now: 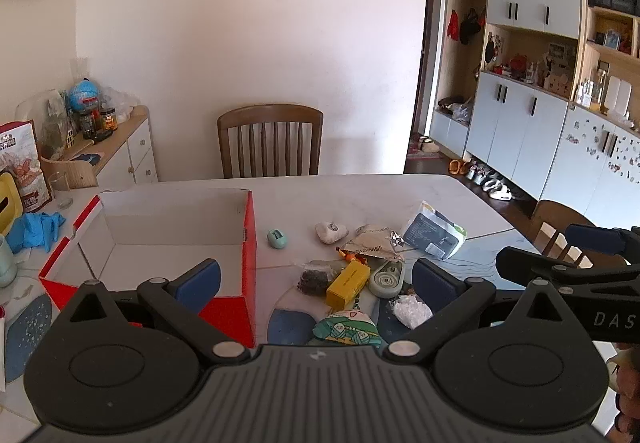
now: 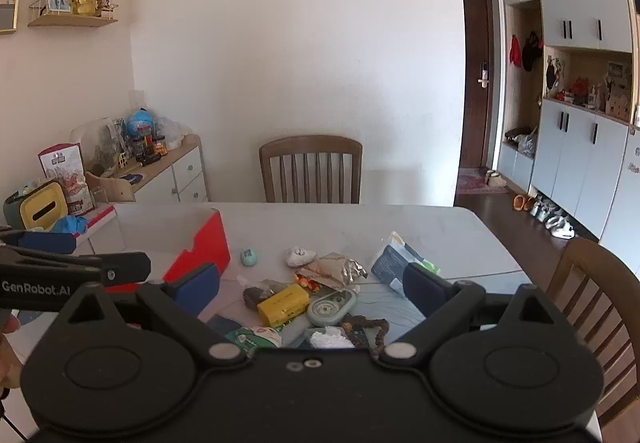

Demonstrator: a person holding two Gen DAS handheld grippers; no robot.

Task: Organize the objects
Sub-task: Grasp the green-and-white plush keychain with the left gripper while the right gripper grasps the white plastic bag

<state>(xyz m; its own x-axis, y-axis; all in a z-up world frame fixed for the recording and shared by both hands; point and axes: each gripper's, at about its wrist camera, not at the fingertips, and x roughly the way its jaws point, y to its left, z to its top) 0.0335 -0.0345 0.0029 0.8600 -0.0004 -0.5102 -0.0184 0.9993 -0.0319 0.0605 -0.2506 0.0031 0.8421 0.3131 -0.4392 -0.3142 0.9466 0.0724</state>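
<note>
Both tongs, left (image 1: 316,279) and right (image 2: 312,283), gape wide and empty above the worktop (image 1: 360,191). We see clutter heaped right of the empty red box (image 1: 248,243); we suggest lifting the topmost yellow box (image 1: 347,281) first, squarely across its narrow sides.

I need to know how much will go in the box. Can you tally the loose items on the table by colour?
Pale green plastic items (small oval case, tape dispenser): 2
Yellow cardboard carton: 1
White stone-like lump: 1
Silver foil wrapper: 1
Total: 5
</note>
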